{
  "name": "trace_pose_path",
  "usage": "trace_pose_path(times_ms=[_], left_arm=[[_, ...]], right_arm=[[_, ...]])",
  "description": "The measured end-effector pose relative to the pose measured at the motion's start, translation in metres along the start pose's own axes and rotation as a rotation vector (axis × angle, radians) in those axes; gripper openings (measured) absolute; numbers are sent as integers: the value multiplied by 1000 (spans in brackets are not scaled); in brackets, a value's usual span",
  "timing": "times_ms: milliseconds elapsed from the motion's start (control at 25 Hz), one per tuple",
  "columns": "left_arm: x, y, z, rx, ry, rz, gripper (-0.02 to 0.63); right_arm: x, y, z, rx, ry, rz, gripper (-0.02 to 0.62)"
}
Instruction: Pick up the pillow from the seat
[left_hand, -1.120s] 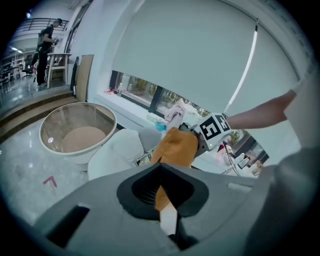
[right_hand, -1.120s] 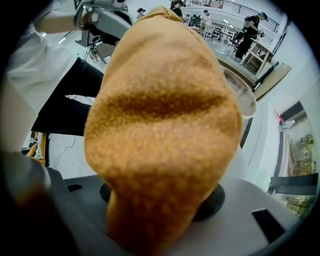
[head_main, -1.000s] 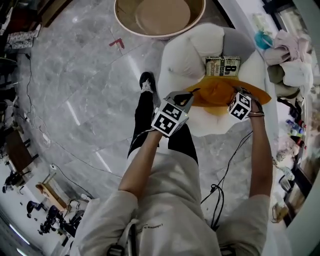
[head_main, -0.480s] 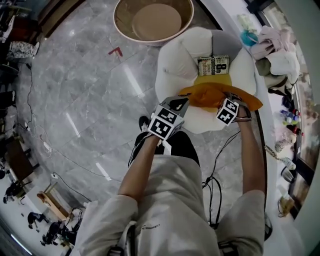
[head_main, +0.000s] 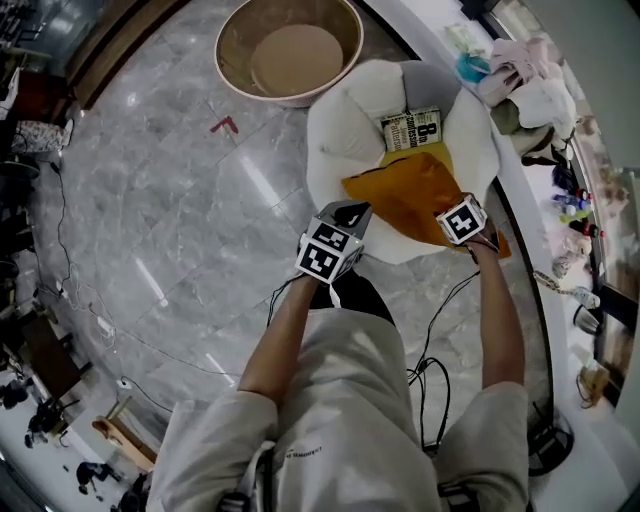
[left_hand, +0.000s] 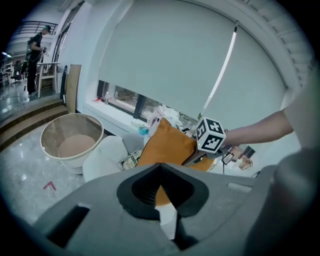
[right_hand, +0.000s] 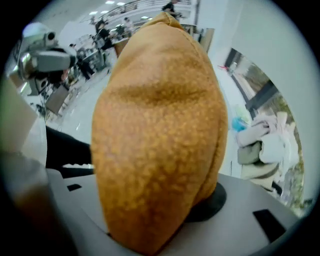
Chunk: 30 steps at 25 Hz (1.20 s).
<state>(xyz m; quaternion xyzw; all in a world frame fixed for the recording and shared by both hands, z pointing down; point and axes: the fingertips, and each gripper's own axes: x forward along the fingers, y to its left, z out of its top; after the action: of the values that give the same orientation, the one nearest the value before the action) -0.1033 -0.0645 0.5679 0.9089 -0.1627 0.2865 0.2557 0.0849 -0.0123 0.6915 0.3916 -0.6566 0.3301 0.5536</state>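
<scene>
The mustard-orange, pebbly-textured fabric pillow hangs tilted over the front half of the seat. It is pinched at its near right edge by the right gripper, whose jaws are clamped on the fabric; in the right gripper view the pillow bulges out from between them and fills the frame. In the left gripper view it stands up above the puffy white round armchair rather than lying flat, though its lowest edge is hidden there. A black-and-cream printed book lies on the seat cushion behind it.

The left gripper hovers just beside the pillow's near left corner with its jaws drawn together on nothing.

The grasp looks done and the lift well under way — what is left seems to be carrying the pillow fully clear of the chair.
</scene>
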Motion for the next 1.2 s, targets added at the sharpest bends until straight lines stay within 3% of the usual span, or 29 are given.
trace_pose_path(times_ms=[120,280,440,640,960,1200], left_arm=[[6,-13,6,-2,-35,-26,9],[13,-27,13,26,-37,-63,9],[9,-38,18,62,-40,-103,9],[-8,-41,22,98,-58,-98,9],[-51,-22,8,99,-92,-83,9],[-74,-4,-25,31,-90,-62,9]], right_arm=[[-12,1,-4,192,-68,-9,233],[-37,4,14,367,-194,-25,233],[-66,18,33,570,-368,-5,233],[-98,47,56,767,-600,42,232],[-122,102,83,1031,-813,75,225],[-138,127,97,1076,-901,25,224]])
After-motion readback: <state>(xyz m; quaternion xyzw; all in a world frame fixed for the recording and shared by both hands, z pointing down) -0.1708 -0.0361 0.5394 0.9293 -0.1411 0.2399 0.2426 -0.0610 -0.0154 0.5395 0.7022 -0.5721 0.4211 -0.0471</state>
